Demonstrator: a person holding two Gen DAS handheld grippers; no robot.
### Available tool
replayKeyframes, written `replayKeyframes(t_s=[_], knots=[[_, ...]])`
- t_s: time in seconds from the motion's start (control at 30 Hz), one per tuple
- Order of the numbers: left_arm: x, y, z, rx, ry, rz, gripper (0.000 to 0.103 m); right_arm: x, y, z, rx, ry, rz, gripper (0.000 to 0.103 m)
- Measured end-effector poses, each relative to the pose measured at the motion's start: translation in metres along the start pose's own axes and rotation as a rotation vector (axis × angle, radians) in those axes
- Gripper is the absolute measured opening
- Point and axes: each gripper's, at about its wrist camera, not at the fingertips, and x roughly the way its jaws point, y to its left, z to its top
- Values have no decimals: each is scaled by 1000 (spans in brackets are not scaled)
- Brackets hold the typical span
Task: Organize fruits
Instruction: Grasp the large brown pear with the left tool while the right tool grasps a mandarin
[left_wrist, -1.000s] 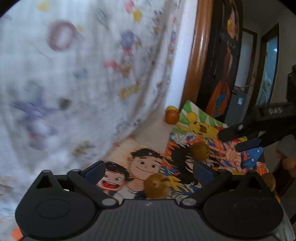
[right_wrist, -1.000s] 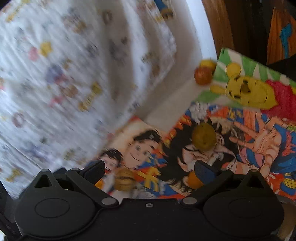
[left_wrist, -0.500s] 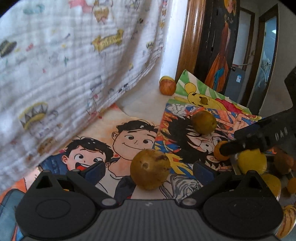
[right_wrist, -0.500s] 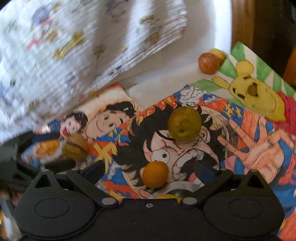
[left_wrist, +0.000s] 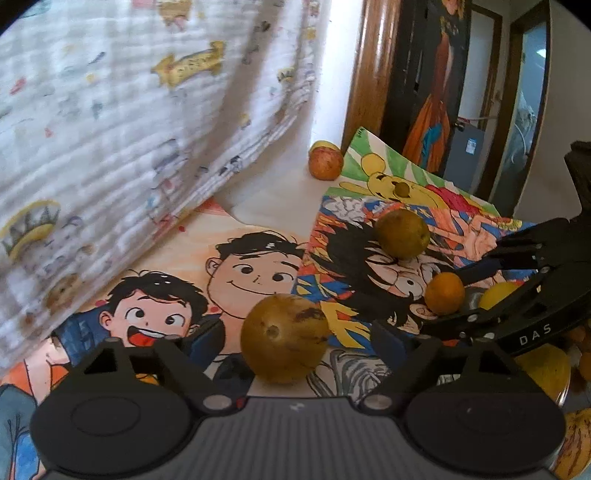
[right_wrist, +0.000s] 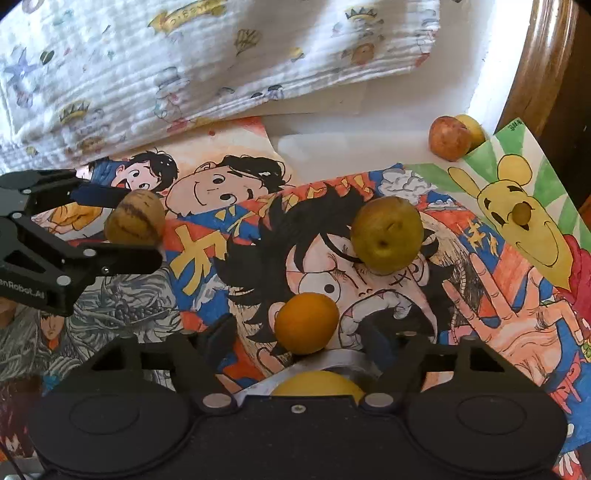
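1. The left gripper (left_wrist: 291, 338) has its fingers spread wide, one on each side of a brown-speckled fruit (left_wrist: 284, 338) that sits on the cartoon drawings (left_wrist: 236, 266) covering the tabletop; from the left wrist view there is a gap on both sides, so the fingers (left_wrist: 207, 338) are around the fruit but not pressed on it.
2. In the right wrist view the same fruit (right_wrist: 135, 218) lies between those two fingers, close to both.
3. The right gripper (right_wrist: 301, 341) also has its fingers apart, with a small orange fruit (right_wrist: 306, 323) between the tips and a gap on each side.
4. Just below that orange fruit, the rim of a metal bowl (right_wrist: 332, 360) shows at the gripper's body, with a yellow fruit (right_wrist: 317, 384) inside it.
5. A green-brown round fruit (right_wrist: 386, 234) rests on the drawing of a black-haired face, just beyond the orange one and apart from it.
6. Far back near the wall, a reddish apple (right_wrist: 448, 138) touches a yellow fruit (right_wrist: 471, 127) behind it, at the corner of the yellow bear drawing (right_wrist: 524, 221).
7. A small olive-coloured fruit (right_wrist: 521, 212) sits on the bear's nose.
8. A white printed cloth (right_wrist: 184, 62) hangs over the back left, its hem overlapping the drawings behind the speckled fruit.
9. In the left wrist view more yellow and orange fruit (left_wrist: 550, 369) is heaped at the right edge, partly hidden by the right gripper.
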Motion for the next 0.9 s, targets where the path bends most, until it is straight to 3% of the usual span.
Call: replayKeyframes(t_s=[0.4, 0.5, 0.9], knots=[[4, -1, 0, 0, 10, 8, 63, -2, 3, 0, -19, -31, -14, 38], [4, 1, 0, -11, 6, 19, 54, -3, 2, 0, -5, -37, -15, 37], [-10, 0, -2, -19, 4, 11, 51, -18, 17, 2, -31, -78, -15, 36]])
